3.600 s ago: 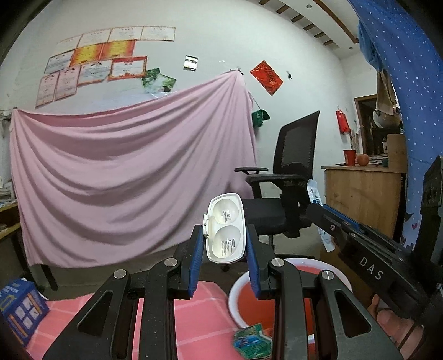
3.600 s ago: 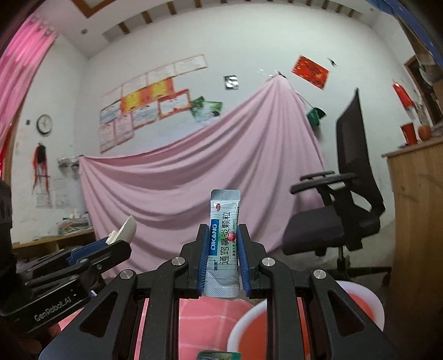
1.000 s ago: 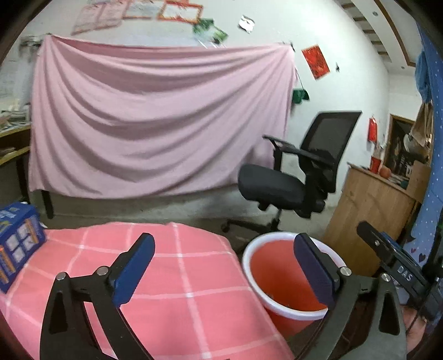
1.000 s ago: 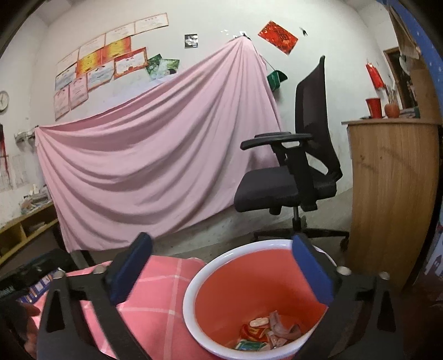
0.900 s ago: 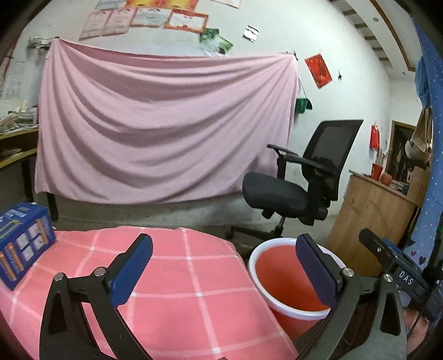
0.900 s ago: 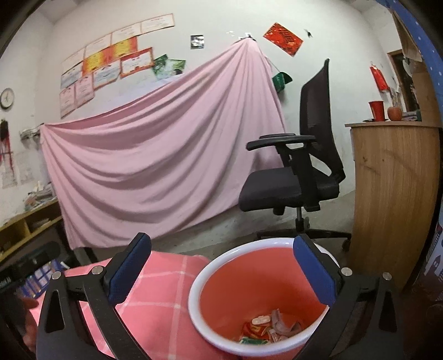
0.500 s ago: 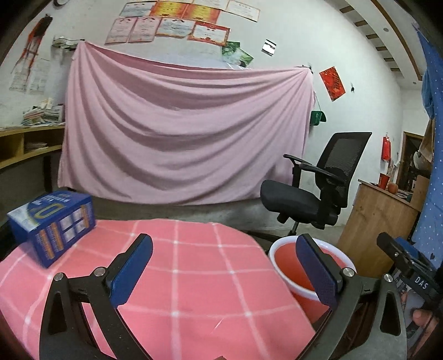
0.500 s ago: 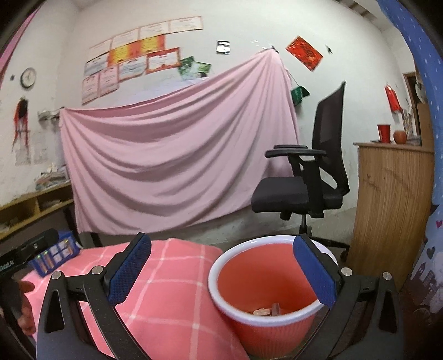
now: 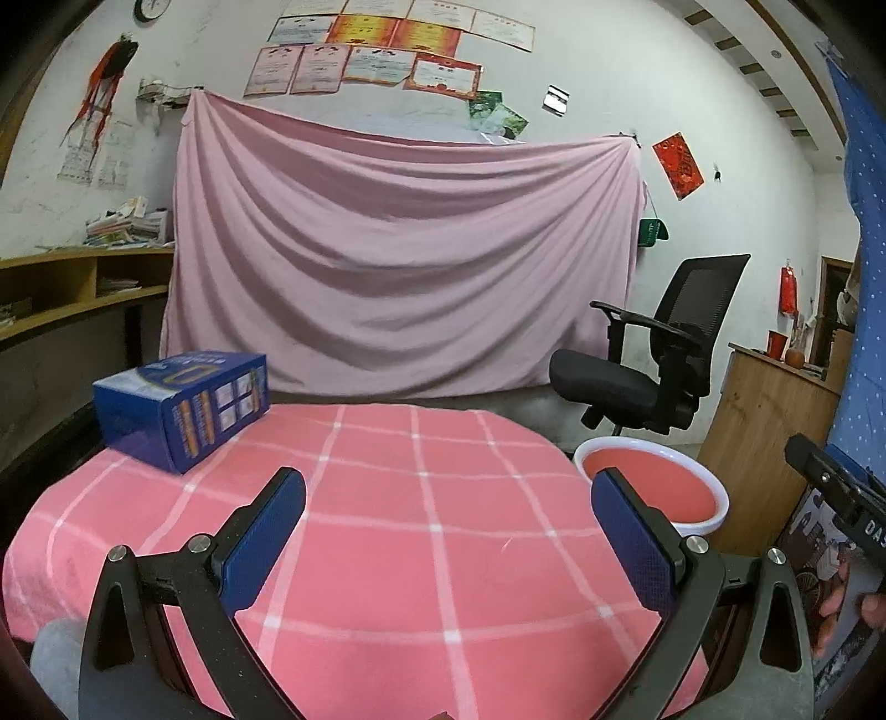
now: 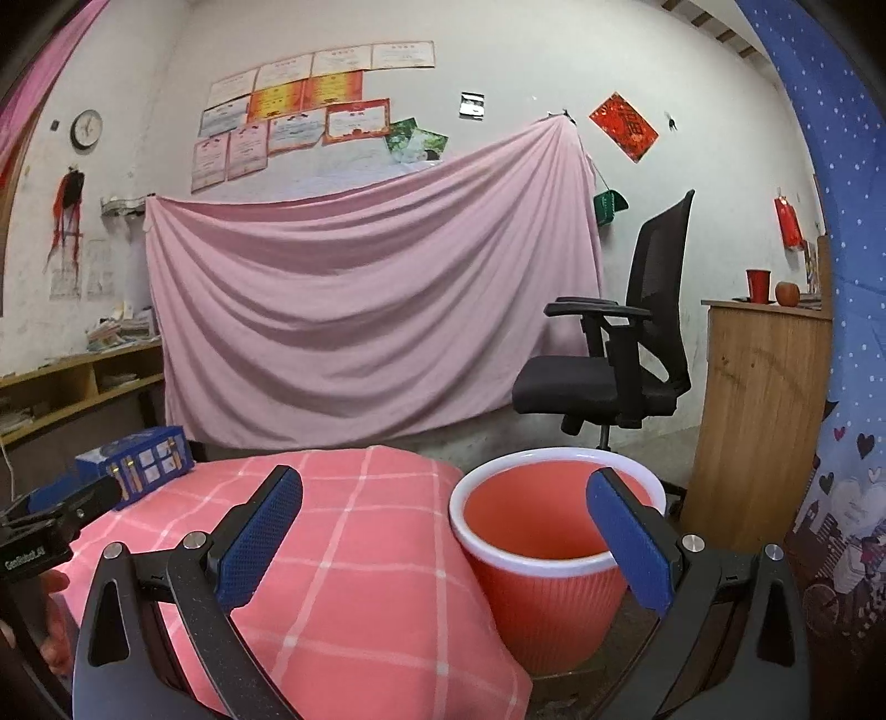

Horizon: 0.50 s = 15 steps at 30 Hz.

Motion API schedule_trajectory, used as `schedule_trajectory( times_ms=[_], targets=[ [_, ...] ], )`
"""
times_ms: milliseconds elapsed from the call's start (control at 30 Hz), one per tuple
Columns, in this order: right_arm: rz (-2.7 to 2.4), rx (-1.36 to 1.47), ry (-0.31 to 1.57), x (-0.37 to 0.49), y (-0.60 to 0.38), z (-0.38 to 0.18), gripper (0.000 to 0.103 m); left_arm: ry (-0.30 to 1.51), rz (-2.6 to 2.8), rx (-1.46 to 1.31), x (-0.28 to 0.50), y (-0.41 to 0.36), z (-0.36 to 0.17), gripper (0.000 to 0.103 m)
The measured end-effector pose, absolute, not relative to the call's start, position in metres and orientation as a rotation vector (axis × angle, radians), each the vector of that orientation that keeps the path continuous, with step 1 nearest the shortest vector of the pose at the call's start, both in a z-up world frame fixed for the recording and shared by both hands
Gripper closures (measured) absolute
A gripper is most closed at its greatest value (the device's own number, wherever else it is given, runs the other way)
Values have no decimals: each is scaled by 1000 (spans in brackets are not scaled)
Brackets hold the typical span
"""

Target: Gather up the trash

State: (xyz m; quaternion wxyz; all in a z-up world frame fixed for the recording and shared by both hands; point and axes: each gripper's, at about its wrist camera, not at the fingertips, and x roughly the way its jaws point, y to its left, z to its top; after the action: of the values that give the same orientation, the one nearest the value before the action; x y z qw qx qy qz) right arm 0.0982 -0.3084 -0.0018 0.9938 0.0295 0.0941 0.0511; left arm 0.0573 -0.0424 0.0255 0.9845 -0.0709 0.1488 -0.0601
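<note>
I can read white letters "DAS" on the right gripper [image 9: 830, 487] at the edge of my left view. In my right view, the left gripper [image 10: 50, 526] says something like "GenRobot.AI". The words on the blue box [image 9: 183, 407] and the wall papers [image 9: 382, 50] are too small to read.

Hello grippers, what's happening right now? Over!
Left gripper open, empty, over pink checked cloth. Right gripper open, empty, near red bin. Only a blue box on the cloth. Nothing in the way.
</note>
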Motion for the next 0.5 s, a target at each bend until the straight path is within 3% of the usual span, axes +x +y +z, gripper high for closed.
schedule_trajectory(
  times_ms=[500],
  targets=[
    [95,27,168,85,-301,-28,0,289,-93,-93,42,-40,8,2]
  ],
)
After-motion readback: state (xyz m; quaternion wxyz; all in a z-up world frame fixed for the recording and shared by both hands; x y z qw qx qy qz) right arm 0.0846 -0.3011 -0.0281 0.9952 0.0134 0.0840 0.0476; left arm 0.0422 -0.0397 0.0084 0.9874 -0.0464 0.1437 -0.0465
